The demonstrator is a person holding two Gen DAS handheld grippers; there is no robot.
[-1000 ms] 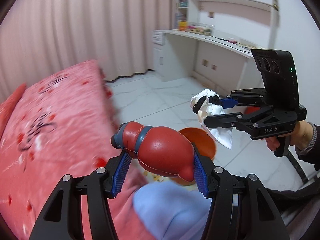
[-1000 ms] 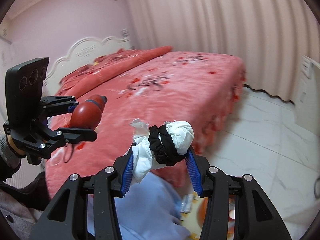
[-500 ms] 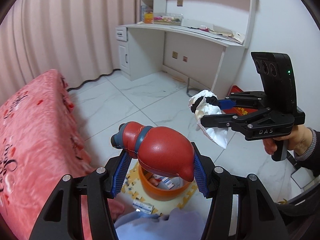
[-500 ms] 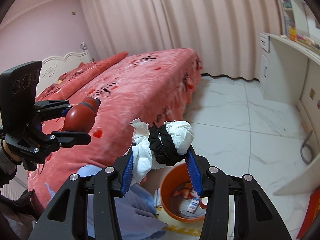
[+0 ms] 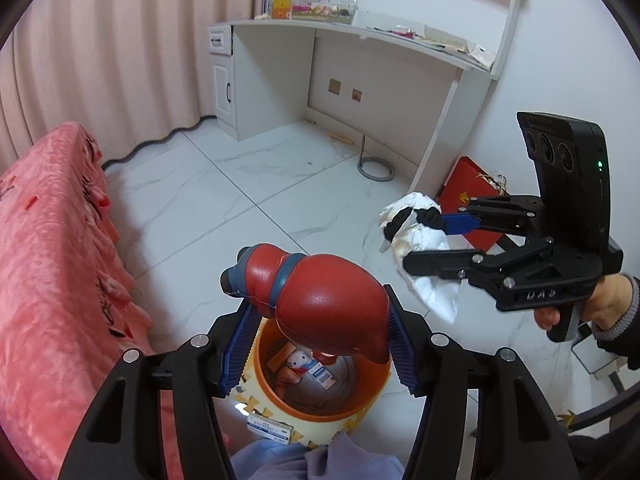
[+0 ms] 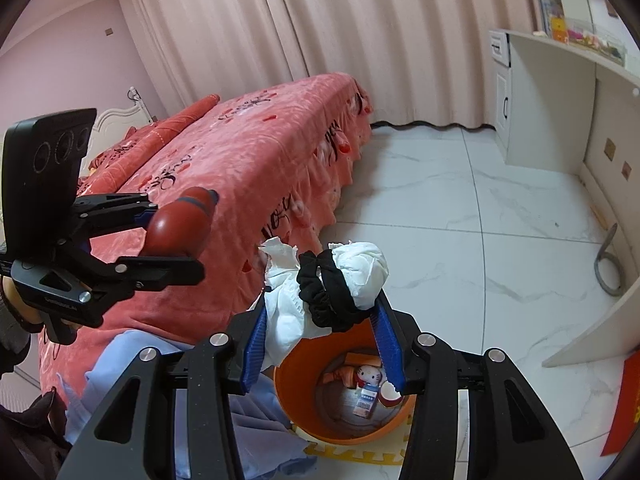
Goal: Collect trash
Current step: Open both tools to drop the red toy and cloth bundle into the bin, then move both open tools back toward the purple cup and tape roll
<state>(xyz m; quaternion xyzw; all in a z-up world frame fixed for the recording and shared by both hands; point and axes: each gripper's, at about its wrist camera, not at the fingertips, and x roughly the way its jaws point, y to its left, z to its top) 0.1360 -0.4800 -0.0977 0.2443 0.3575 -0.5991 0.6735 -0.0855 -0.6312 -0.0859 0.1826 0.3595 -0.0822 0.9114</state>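
Observation:
My left gripper [image 5: 316,344] is shut on a red squishy toy with a blue band [image 5: 316,300] and holds it above the orange trash bin [image 5: 376,396]. My right gripper [image 6: 320,344] is shut on a white tissue wad wrapped in a black hair tie [image 6: 332,292], above the same bin [image 6: 292,396]. The bin holds a small white cat toy, small boxes and wrappers. In the left wrist view the right gripper [image 5: 432,240] with its tissue [image 5: 424,240] hangs to the right. In the right wrist view the left gripper [image 6: 176,236] with the red toy [image 6: 180,224] is at the left.
A red-blanketed bed [image 6: 240,152] stands left of the bin. A white desk with shelves [image 5: 352,40] is at the far wall. A small box [image 5: 268,426] lies on a yellow foam mat beside the bin. Light blue cloth [image 6: 132,364] lies near me. A red bag [image 5: 468,184] leans by the desk.
Both grippers swung away from the bed toward the floor with their loads. The orange bin has come fully into view beneath them.

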